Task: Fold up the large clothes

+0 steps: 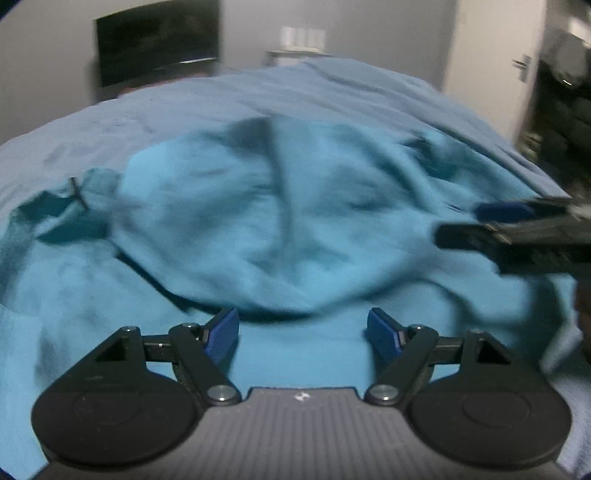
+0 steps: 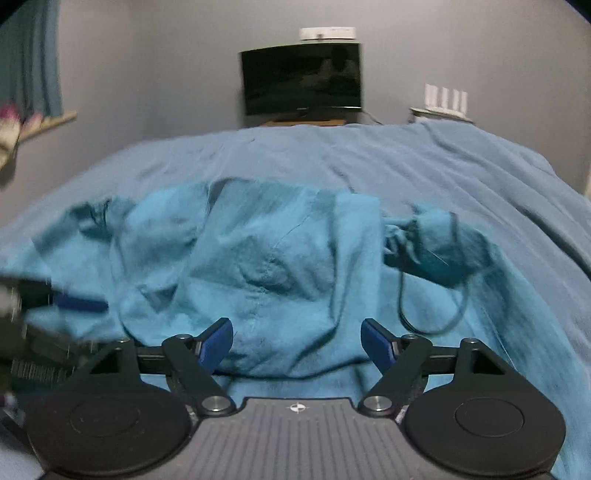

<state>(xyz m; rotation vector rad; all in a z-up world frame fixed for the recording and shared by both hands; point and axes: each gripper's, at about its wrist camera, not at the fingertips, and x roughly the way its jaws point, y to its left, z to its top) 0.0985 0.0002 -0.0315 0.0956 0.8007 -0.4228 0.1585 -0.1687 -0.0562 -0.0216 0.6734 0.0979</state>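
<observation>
Lying crumpled across a bed (image 2: 424, 162) covered in a duller blue sheet, a bright turquoise hoodie (image 2: 258, 266) fills the near half of both wrist views. Its hood sits bunched in the middle of the heap, and a drawstring (image 2: 432, 310) loops loose over the fabric to the right in the right wrist view. In the left wrist view a dark drawstring tip (image 1: 78, 192) shows near a rumpled opening at the hoodie's left.

The left gripper (image 1: 303, 332) hangs just above the near edge of the hoodie, its blue-padded fingers (image 1: 223, 332) spread wide apart with nothing between them. The right gripper (image 2: 297, 343) matches it, fingers (image 2: 376, 345) apart and empty over the near folds of cloth. Whether either touches the fabric cannot be told.

Each gripper also shows in the other's view: the right one reaches in from the right edge of the left wrist view over the hoodie's right side, blurred, and the left one enters from the left edge of the right wrist view.

Beyond the far edge of the bed, a dark television (image 2: 301, 79) stands against a grey wall (image 2: 147, 66), with a white box (image 2: 327, 33) on top. A white router (image 2: 445, 98) with upright antennas sits to the right of it. A teal curtain (image 2: 33, 55) hangs at the far left, and a white door (image 1: 491, 55) with a handle appears at the far right of the left wrist view.
</observation>
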